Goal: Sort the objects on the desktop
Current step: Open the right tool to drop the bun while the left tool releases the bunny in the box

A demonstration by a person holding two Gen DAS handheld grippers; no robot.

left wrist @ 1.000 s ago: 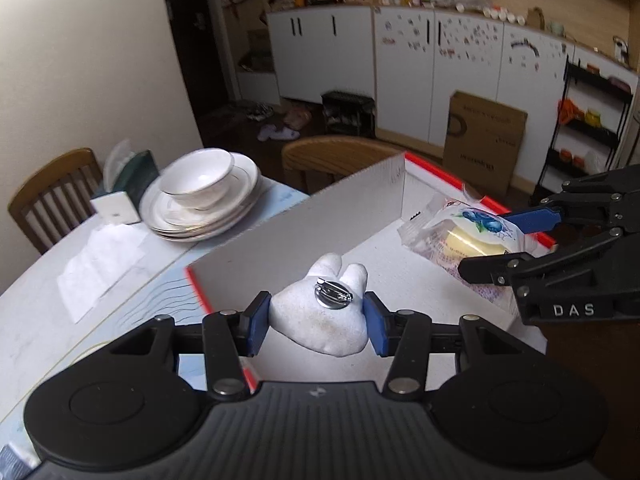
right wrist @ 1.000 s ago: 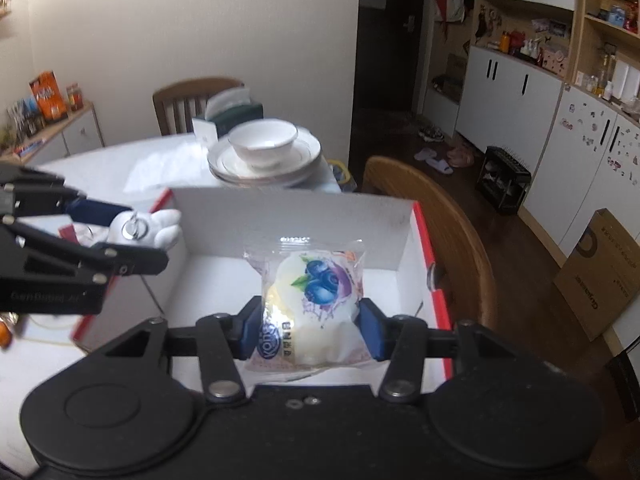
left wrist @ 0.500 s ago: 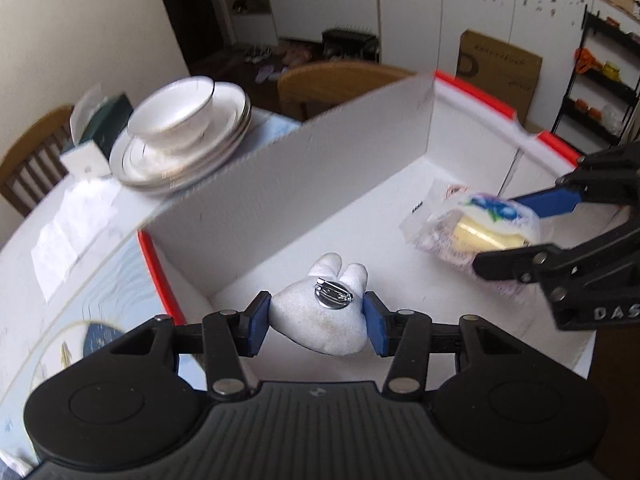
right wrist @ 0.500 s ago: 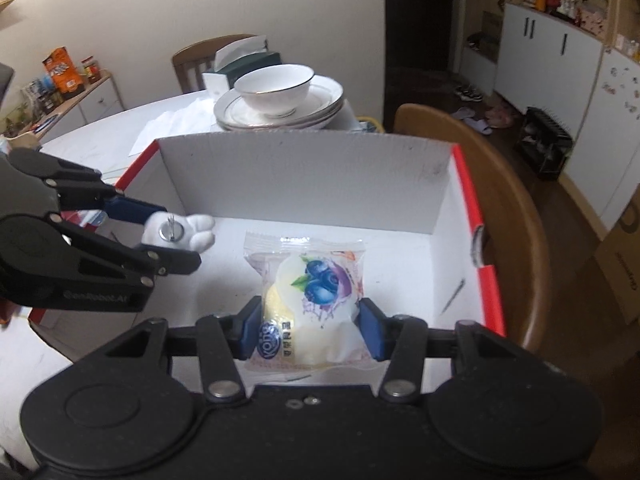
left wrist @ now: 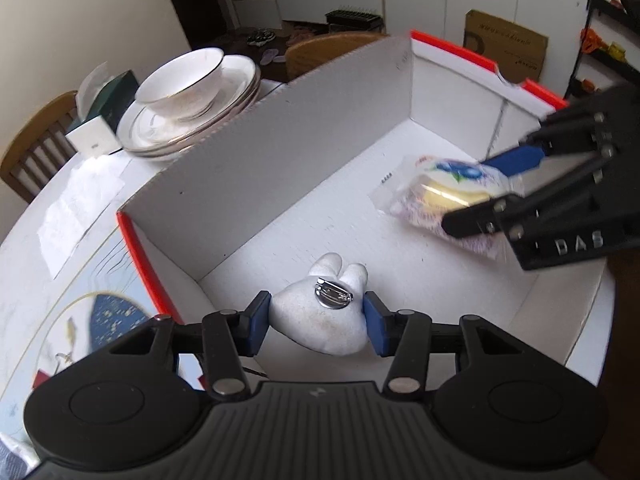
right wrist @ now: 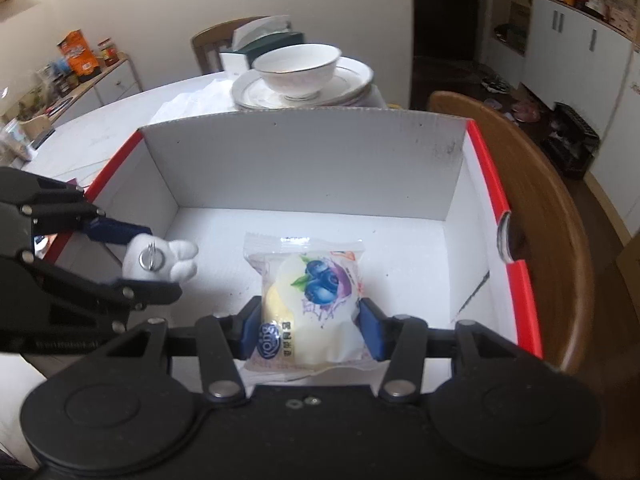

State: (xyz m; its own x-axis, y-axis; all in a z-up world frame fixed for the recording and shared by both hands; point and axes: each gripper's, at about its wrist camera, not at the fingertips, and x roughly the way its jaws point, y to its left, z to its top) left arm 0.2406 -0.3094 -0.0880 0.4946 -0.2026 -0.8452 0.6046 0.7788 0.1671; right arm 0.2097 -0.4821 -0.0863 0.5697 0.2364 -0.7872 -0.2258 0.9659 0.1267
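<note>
Holding one item in each hand, you are at the drop-off step of the sort: both loads hang inside the white cardboard box [right wrist: 304,164] with the red outer rim. Your left gripper [left wrist: 316,320] pinches a small white plush brooch [left wrist: 320,320], its metal pin clasp facing up, low over the box's near-left corner. Your right gripper [right wrist: 308,328] is clamped on the sides of a sealed blueberry snack pack [right wrist: 310,300], which sits over the middle of the floor, toward the near wall. From the left camera the snack pack [left wrist: 444,188] appears lifted off the floor, though how much clearance is left under either item is hard to judge.

What comes next, by my reading, is lowering each hand until its load rests on the cardboard, then spreading the fingers. Keep the two items apart so they land in separate spots, the plush on the left and the pack to its right. The wrapper is slick and puffy, so it may slide or tip as you let go; ease off rather than snapping open. The plush is soft and will likely stay where it falls.

Beyond the far wall, a bowl on stacked plates [right wrist: 300,76] stands on the table close to the box, so withdraw upward rather than forward.
</note>
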